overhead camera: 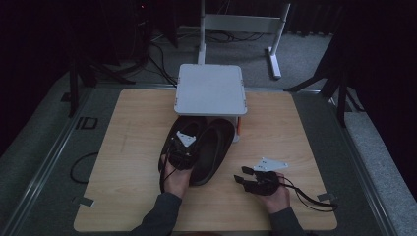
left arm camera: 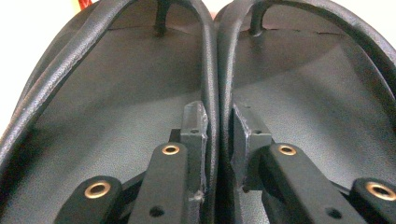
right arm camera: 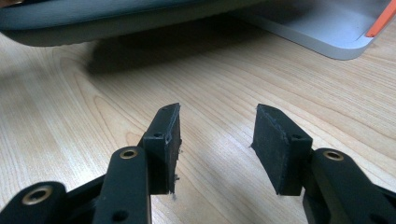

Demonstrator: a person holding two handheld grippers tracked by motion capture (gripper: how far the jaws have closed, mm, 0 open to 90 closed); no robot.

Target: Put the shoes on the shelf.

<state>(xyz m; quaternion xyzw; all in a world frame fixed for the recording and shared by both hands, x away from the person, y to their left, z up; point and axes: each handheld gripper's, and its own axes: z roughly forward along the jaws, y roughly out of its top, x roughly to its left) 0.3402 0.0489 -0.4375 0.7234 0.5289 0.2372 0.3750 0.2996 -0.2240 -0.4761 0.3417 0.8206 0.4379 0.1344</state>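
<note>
Left gripper (left arm camera: 218, 154): matt black jaws with brass-ringed rivets, pads pinching the two touching inner rims of a pair of black slippers (overhead camera: 199, 145) between them. Rims are rounded, pebble-grained, leather-like piping; footbeds smooth, dark and dished, each with a thin toe post near the far end. The pair lies side by side at mid-table, toes towards and just under a white square box (overhead camera: 210, 89) with rounded corners, which has an orange part at its lower right edge. The person's left hand (overhead camera: 175, 179) grips the tool over the left slipper's heel.

Right gripper (right arm camera: 217, 144): same black jaws, flat square pads spread apart with bare wood between them, low over the table right of the slippers.

Table (overhead camera: 133, 147): pale wood-grain top, rectangular, on grey carpet.
</note>
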